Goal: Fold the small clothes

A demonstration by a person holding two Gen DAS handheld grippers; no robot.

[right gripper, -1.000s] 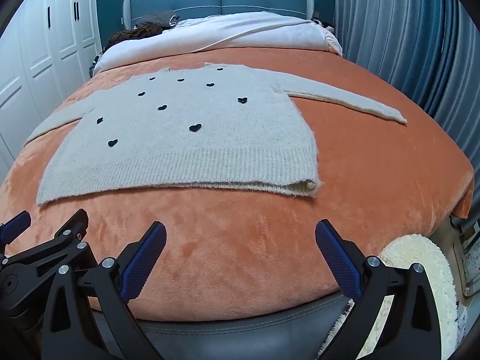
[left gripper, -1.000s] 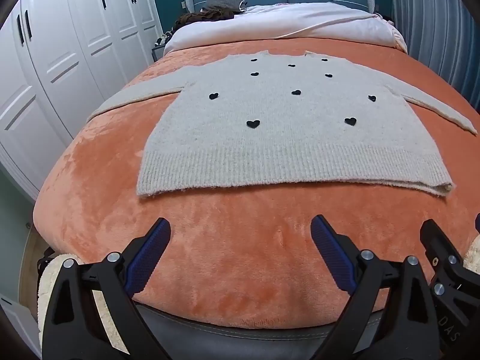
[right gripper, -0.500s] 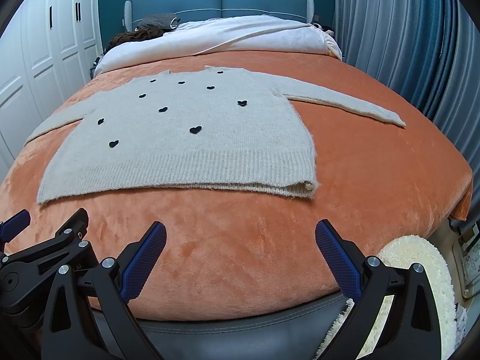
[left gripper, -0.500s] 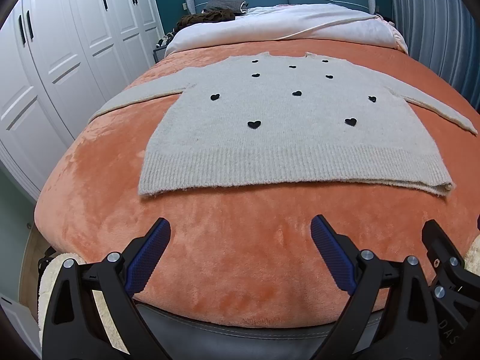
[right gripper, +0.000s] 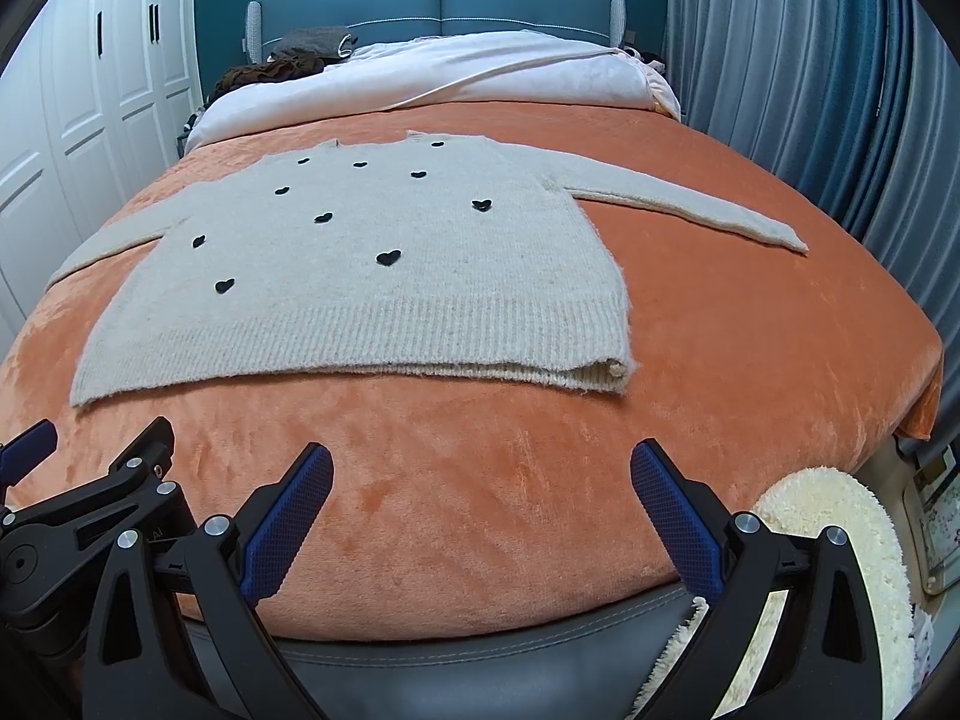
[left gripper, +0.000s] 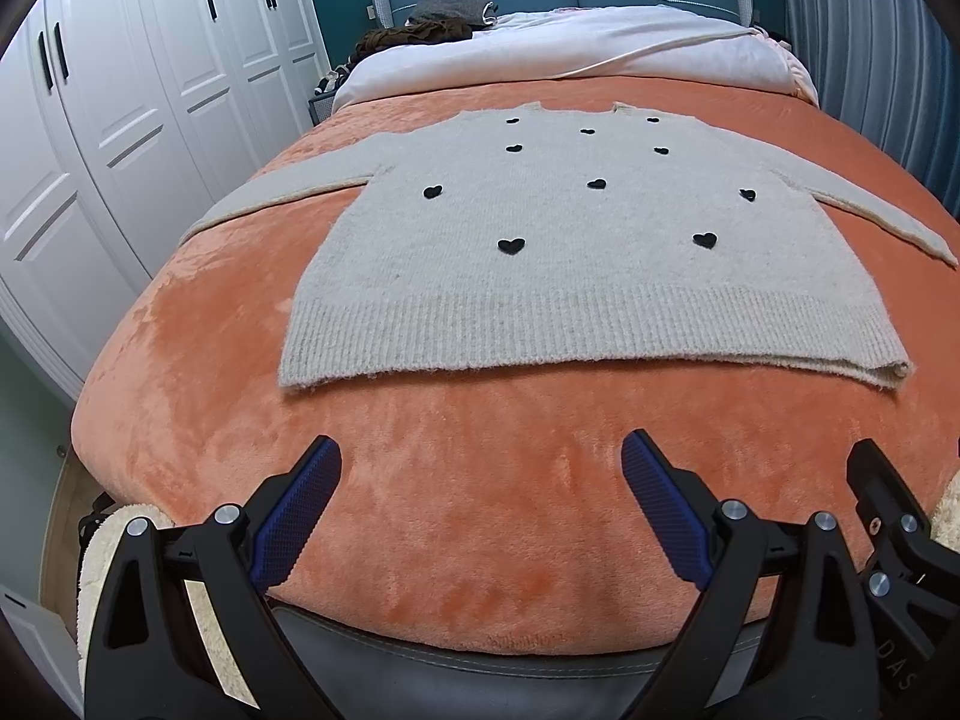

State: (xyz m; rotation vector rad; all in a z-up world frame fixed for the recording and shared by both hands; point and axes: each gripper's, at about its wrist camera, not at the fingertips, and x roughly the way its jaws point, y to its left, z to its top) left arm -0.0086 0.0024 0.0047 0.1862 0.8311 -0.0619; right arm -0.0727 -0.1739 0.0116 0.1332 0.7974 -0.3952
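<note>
We see both tools (left gripper: pixel 480 480) (right gripper: pixel 480 483) spread above bare blanket (left gripper: pixel 480 510), short of the flat sweater's (left gripper: pixel 570 252) hem.

Brightness: both views bright and evenly lit, colours clear.
Shadows: soft and faint; a thin one under the sweater (left gripper: pixel 576 276) hem, darker below the bed (right gripper: pixel 750 324) foot edge.
Glare: mild sheen on the blanket (left gripper: pixel 480 480) nap near the foot edge; pale duvet (right gripper: pixel 480 78) close to washed out.
Distortion: strong fisheye; bed bulges, wardrobe (left gripper: pixel 120 120) and curtain (right gripper: pixel 810 90) lines bow.
Corners: black vignette.
Focus: sharp throughout, knit ribs legible.
</note>
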